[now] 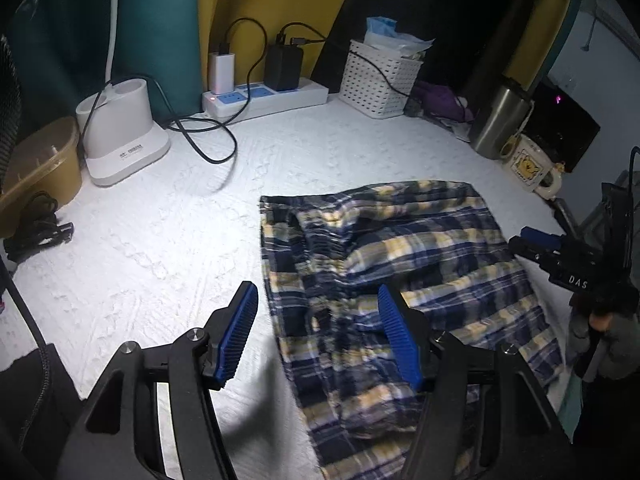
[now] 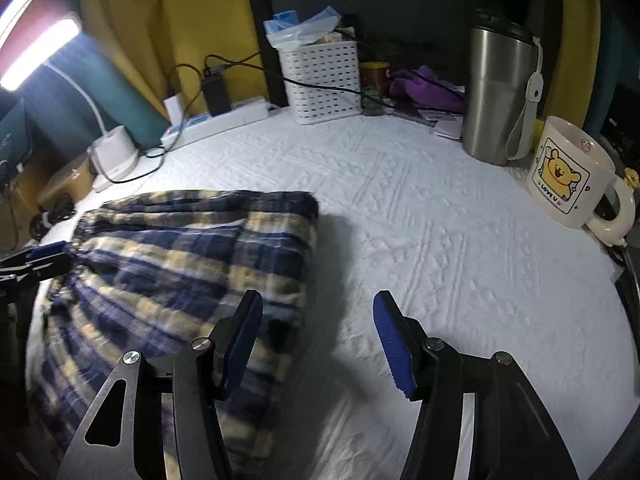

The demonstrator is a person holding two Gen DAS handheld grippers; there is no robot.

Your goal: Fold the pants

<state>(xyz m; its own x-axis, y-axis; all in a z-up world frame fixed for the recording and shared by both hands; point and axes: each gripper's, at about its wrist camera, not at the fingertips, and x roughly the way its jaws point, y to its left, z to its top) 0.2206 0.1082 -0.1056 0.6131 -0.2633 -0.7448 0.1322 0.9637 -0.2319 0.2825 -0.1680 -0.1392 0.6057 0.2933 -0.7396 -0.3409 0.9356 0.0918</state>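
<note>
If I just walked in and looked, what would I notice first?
Probably the blue-and-yellow plaid pants, lying rumpled in the middle of the white textured cover. Next, the cream mug with a yellow cartoon bear at the right edge, beside a tall steel tumbler.

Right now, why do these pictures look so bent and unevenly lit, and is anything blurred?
Left wrist view: the fisheye lens curves the edges and darkens the corners; the white cover glares brightly, and the plaid pants smear near the bottom. Right wrist view: the lamp at upper left blows out white, the open jaws cast dark shadows, and the mug stays sharp.
</note>
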